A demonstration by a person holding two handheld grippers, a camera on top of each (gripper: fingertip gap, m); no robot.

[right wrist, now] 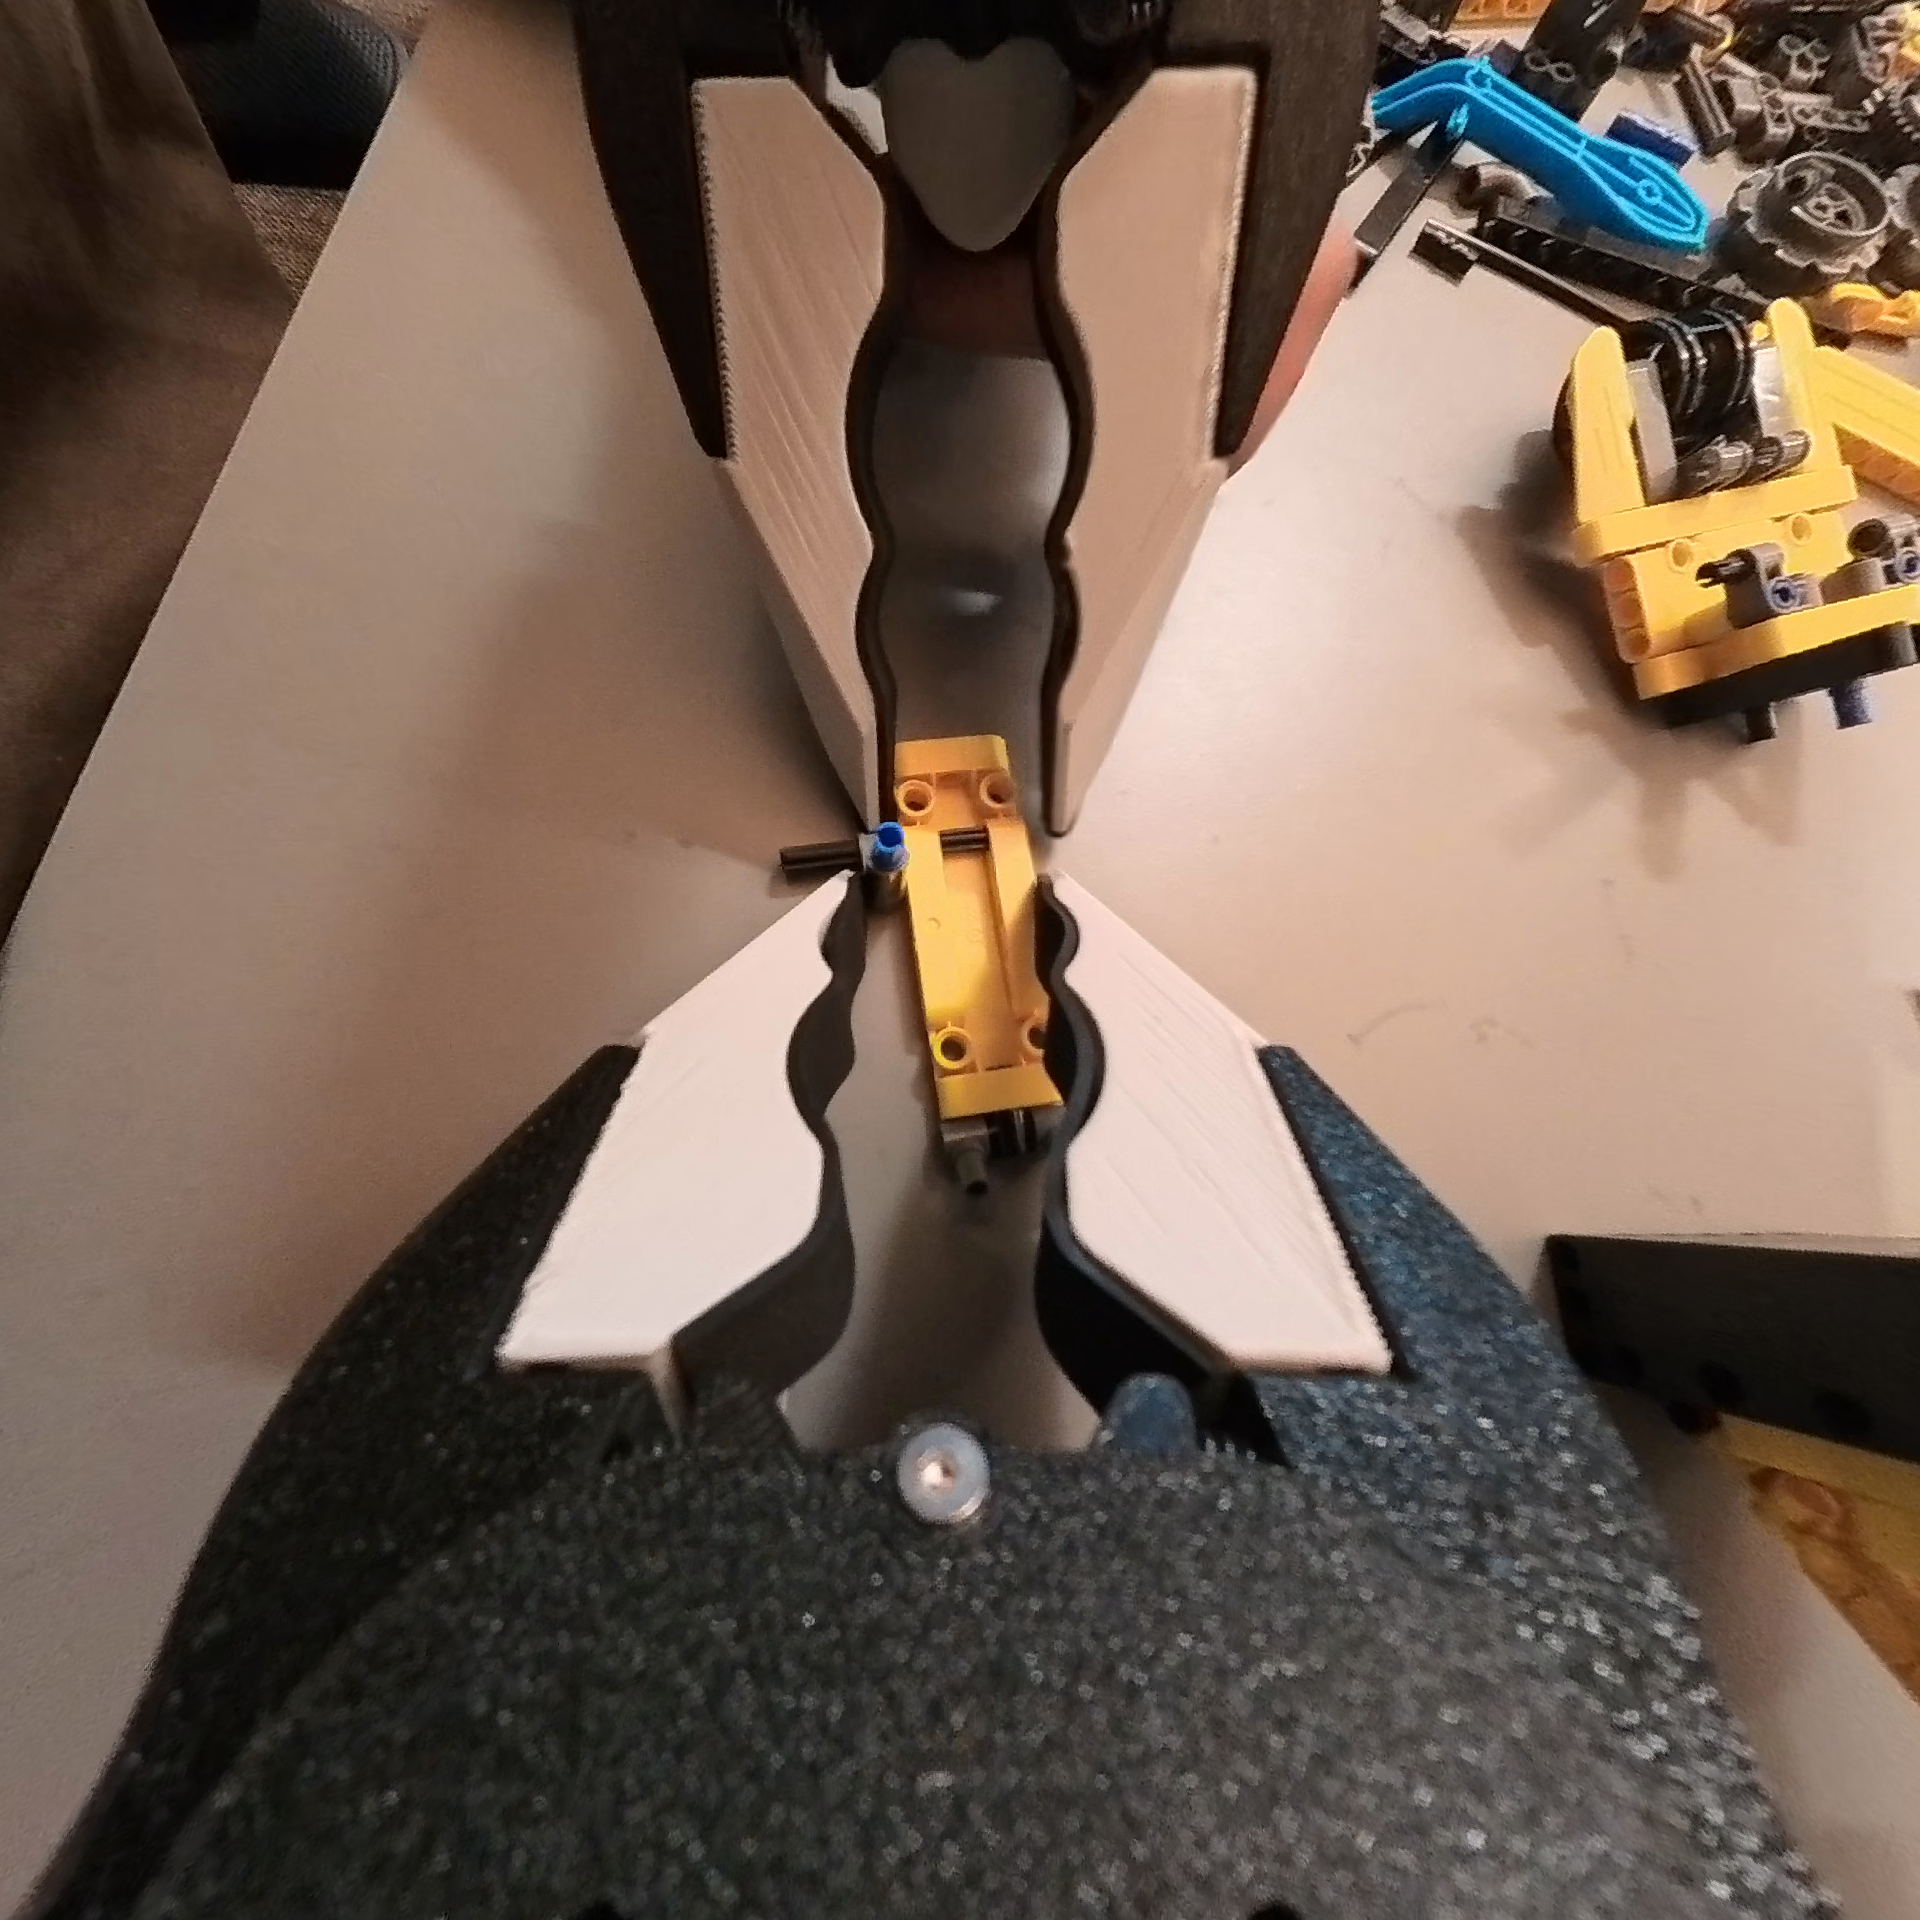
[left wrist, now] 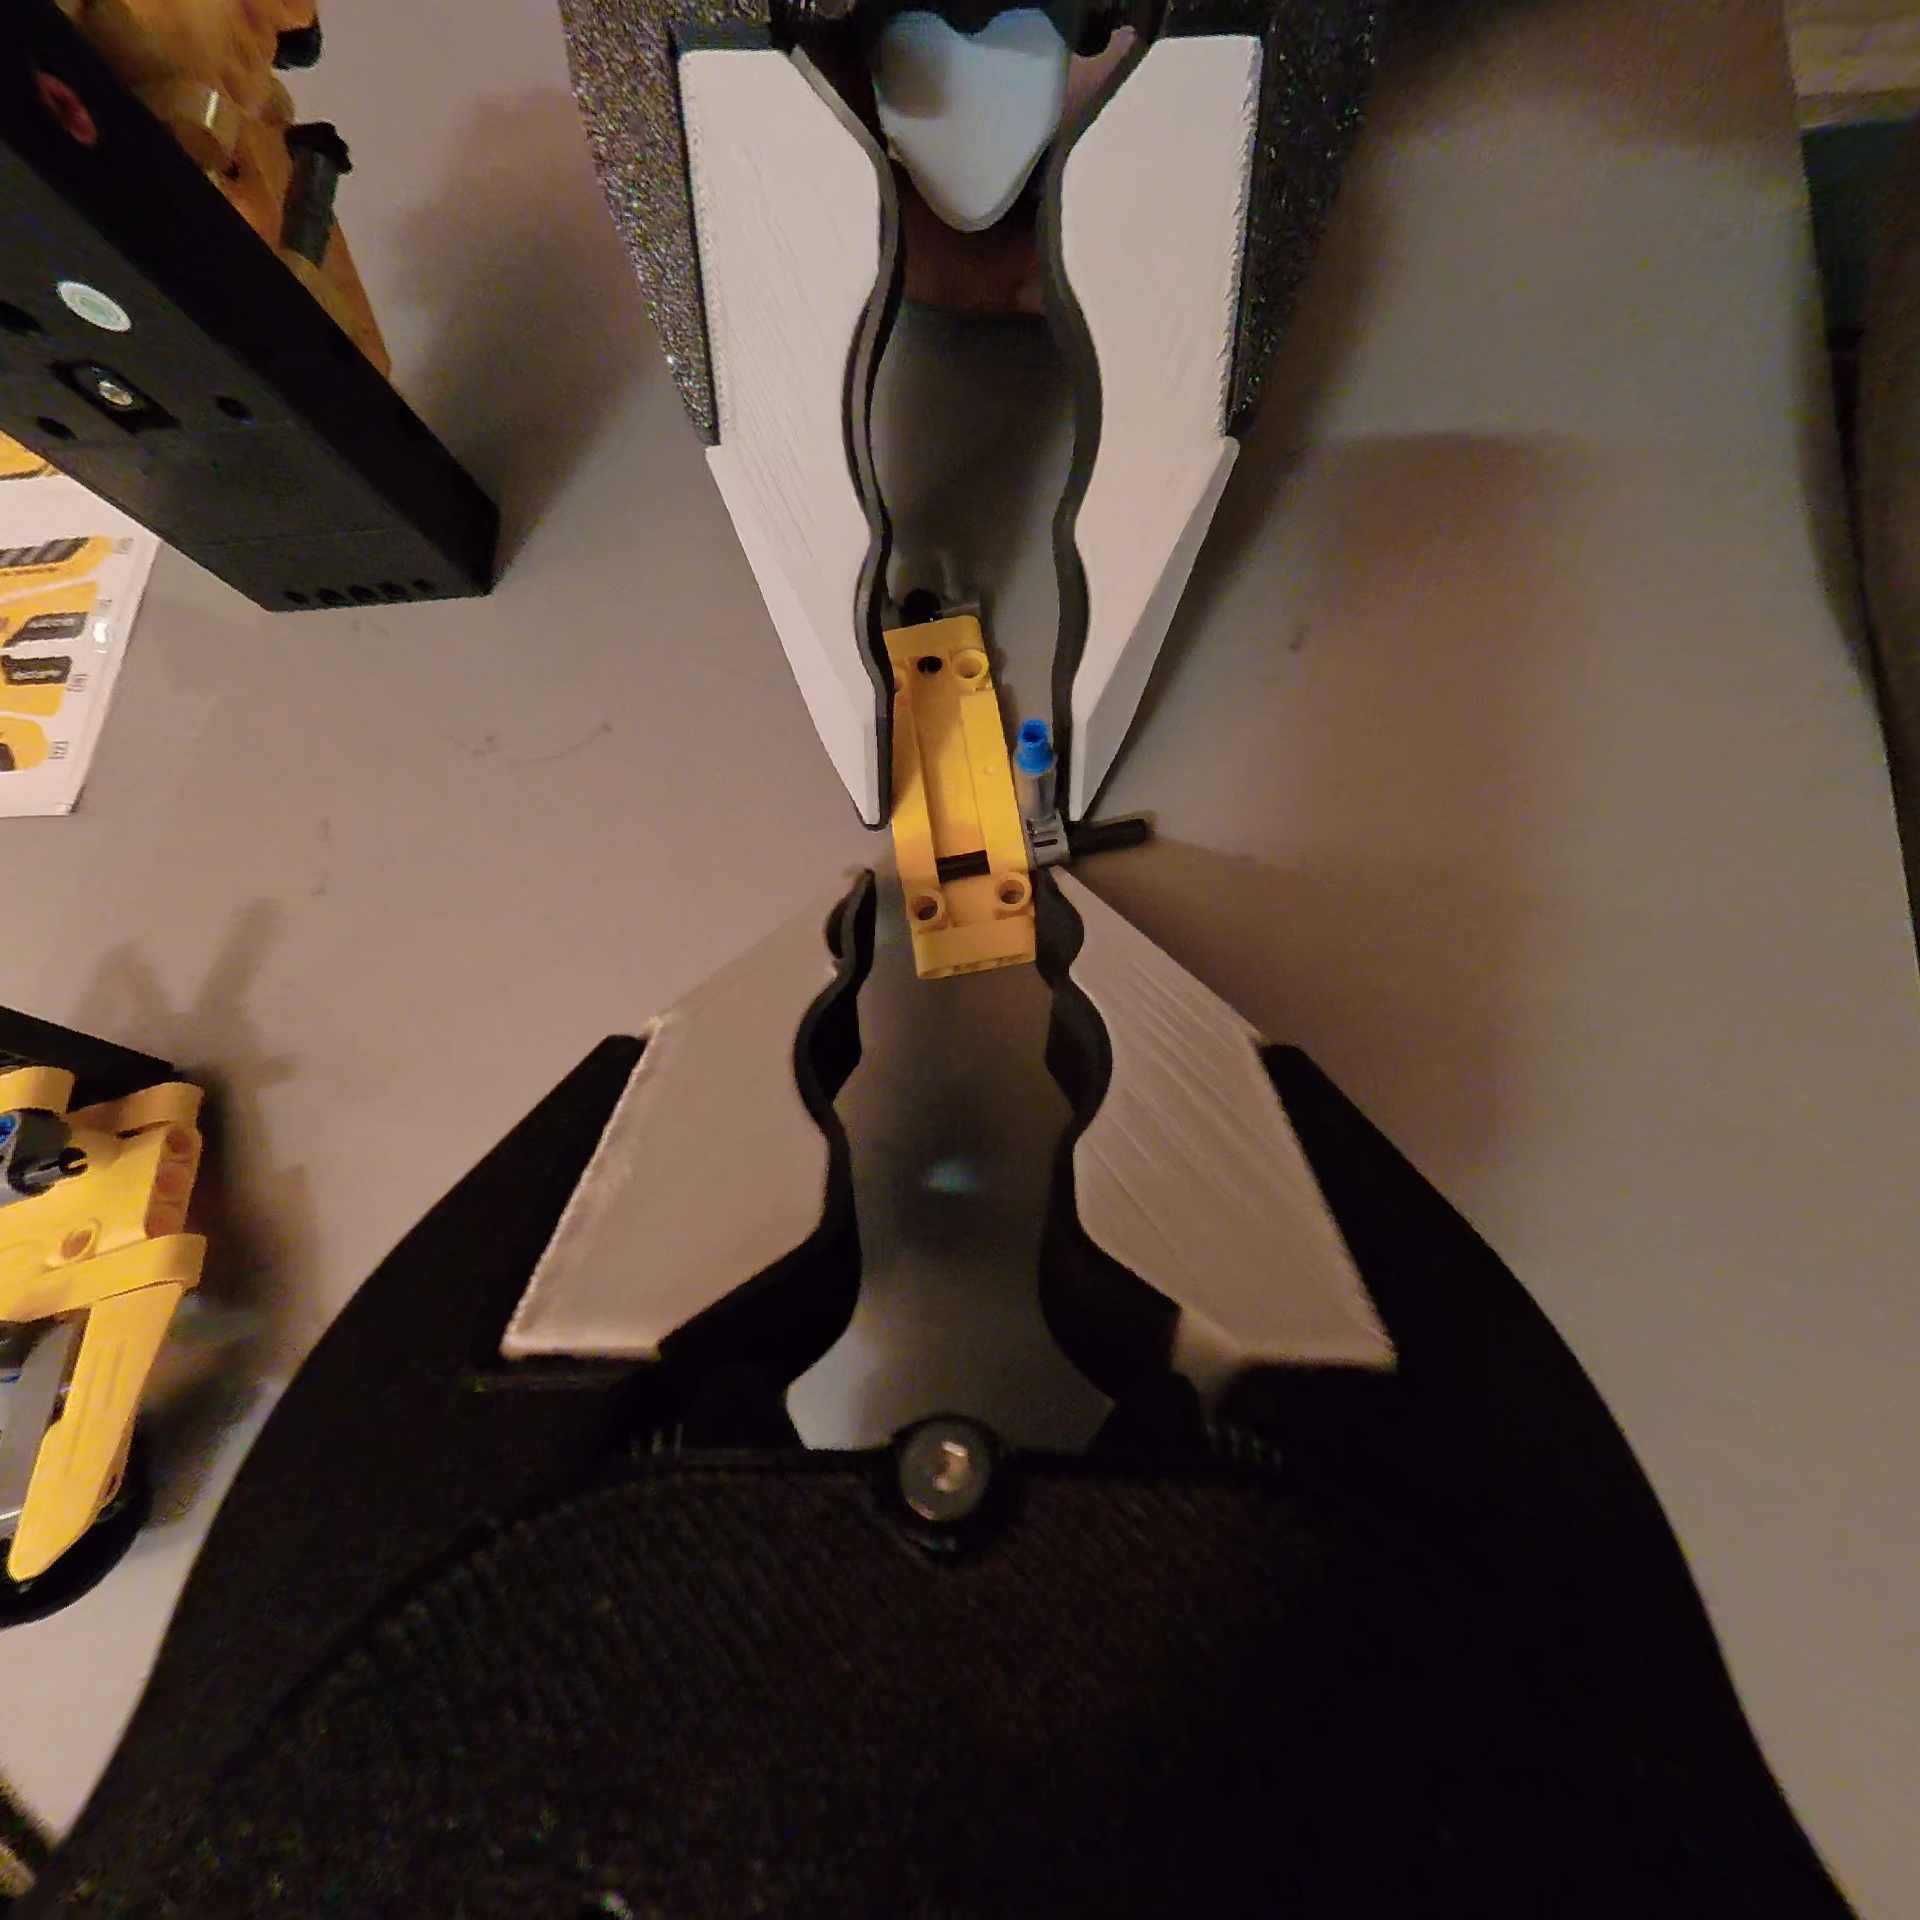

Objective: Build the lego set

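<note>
yellow brick panel [left wrist: 961,800] pinched between both tongs.

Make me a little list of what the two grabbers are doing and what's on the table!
left gripper: shut on yellow piece
right gripper: shut on the same yellow piece, from the opposite end
blue pin: on the piece's side, by a black axle
table: grey
far side: yellow model, blue part, black box
</note>
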